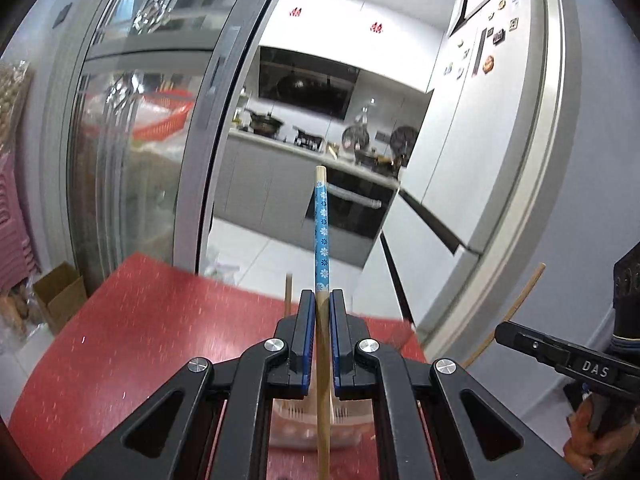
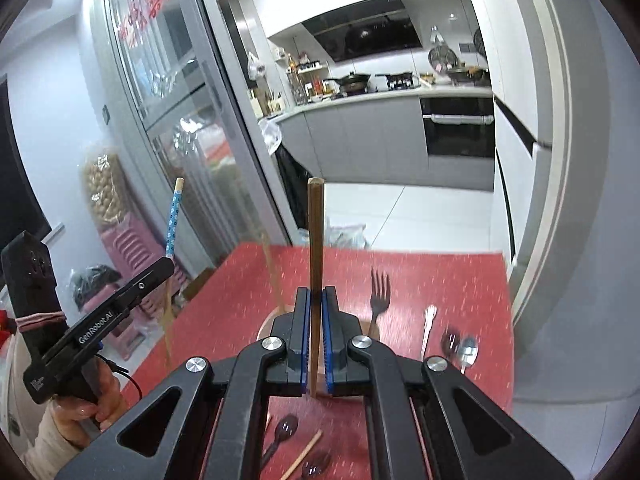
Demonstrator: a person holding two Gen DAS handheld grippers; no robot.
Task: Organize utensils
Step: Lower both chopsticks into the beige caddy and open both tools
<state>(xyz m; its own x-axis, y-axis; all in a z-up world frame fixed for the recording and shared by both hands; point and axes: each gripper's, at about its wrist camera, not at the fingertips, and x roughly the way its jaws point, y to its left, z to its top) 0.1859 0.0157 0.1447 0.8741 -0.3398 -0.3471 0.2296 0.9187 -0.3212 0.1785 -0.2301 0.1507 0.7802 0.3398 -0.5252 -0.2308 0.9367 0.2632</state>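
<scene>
Your left gripper (image 1: 322, 298) has its blue pads pinched tight on a chopstick with a blue flowered top (image 1: 321, 236), and it stands almost straight up between the jaws, bare wood tip high against the kitchen behind. Over on the other side, your right gripper (image 2: 316, 294) is clamped just as firmly on a plain dark brown chopstick (image 2: 315, 248), also upright, its square end pointing at the ceiling. Both tools sit above the red speckled table (image 1: 160, 320), and each camera catches the other: from the right wrist view the flowered chopstick pokes up at the far left out of the other gripper, with your left hand (image 2: 94, 396) wrapped round its handle. Look down at the table on the right side and there is plenty lying loose: a dark fork (image 2: 378, 292) with tines pointing away, a silver spoon handle (image 2: 428, 326) just beside it, then a dark spoon (image 2: 450, 342) and a silver spoon (image 2: 467, 350) close together near the table's right edge. Nearer to you lie another dark spoon (image 2: 286, 428) and a light wooden chopstick (image 2: 308, 450) on the red surface (a bit blurred, so finer detail is hard to read). Beneath the left gripper a pale, translucent container (image 1: 312, 428) shows through the frame, resting on the table.
</scene>
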